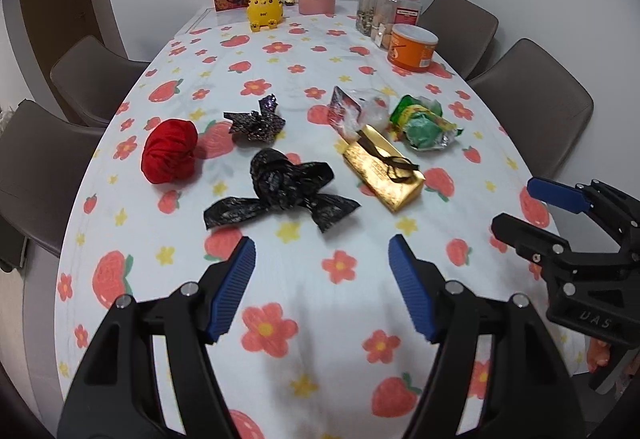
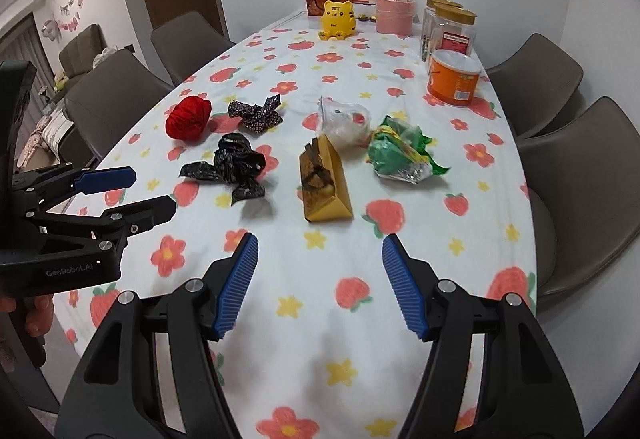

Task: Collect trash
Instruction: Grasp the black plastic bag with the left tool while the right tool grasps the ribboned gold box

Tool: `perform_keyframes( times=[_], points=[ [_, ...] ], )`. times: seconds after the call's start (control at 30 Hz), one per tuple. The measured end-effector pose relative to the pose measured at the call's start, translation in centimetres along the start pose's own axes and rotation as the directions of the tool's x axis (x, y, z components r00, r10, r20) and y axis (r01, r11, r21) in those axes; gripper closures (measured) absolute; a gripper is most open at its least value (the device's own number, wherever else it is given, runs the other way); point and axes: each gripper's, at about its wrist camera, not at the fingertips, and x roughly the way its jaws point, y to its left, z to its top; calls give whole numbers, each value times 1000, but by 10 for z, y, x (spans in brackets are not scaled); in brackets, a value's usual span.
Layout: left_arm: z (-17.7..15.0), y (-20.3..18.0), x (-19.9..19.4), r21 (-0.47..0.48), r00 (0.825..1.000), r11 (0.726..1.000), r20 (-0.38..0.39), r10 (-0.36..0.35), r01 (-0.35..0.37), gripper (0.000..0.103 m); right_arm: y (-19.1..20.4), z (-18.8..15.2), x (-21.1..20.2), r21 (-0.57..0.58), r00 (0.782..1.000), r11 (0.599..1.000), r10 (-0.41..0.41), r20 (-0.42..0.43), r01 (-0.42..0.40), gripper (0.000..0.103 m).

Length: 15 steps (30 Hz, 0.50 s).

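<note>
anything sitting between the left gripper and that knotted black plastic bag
Nothing visible does. The left gripper has open, empty jaws, and only bare flowered tablecloth lies between it and the black plastic bag. The gold box sits off to the right of that path, apart from the bag.

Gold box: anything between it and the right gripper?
Nothing. Right wrist view shows only bare flowered tablecloth between the open right gripper and the gold box.
</note>
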Motion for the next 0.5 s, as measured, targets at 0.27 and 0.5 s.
perform_keyframes(
  times=[0.27, 0.5],
  points=[
    [29, 26, 52, -13, 999, 1000, -37, -20, 19, 34, 7, 37, 63, -22, 998, 999, -41, -49, 40, 40],
    [37, 32, 109, -41, 995, 999, -103, -18, 14, 34, -2, 42, 126, -74, 989, 995, -75, -128, 66, 40]
  ],
)
